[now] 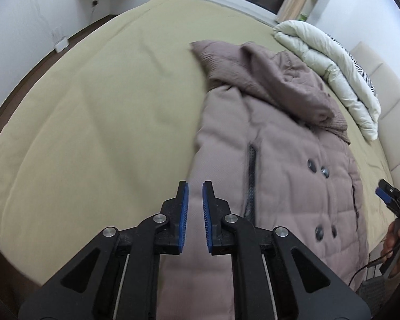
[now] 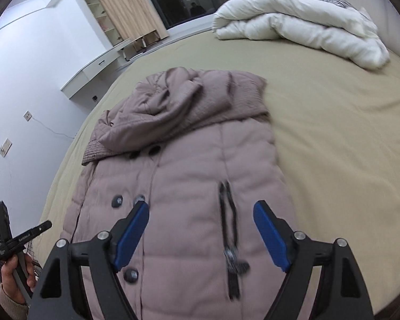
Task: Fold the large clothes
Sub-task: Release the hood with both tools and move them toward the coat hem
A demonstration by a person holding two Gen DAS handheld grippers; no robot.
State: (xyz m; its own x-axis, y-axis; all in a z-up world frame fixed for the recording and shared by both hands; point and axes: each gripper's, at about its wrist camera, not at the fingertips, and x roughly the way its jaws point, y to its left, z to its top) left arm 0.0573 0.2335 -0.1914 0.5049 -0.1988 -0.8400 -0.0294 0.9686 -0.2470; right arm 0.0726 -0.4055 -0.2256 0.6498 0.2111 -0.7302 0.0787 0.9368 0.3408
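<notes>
A mauve padded coat [image 1: 280, 165] lies flat on the bed, hood at the far end, dark buttons and a zipped pocket facing up. It also shows in the right wrist view [image 2: 189, 176]. My left gripper [image 1: 195, 186] hovers over the coat's left edge, its blue pads a narrow gap apart with nothing between them. My right gripper [image 2: 201, 206] is wide open above the coat's front, near the pocket zip [image 2: 230, 229], holding nothing. The right gripper also shows at the far right of the left wrist view [image 1: 386, 194].
The coat lies on an olive bedsheet [image 1: 106, 120]. A folded white duvet [image 2: 293, 24] sits at the head of the bed beside a padded headboard [image 1: 386, 106]. White walls, a desk and a dark window stand beyond the bed.
</notes>
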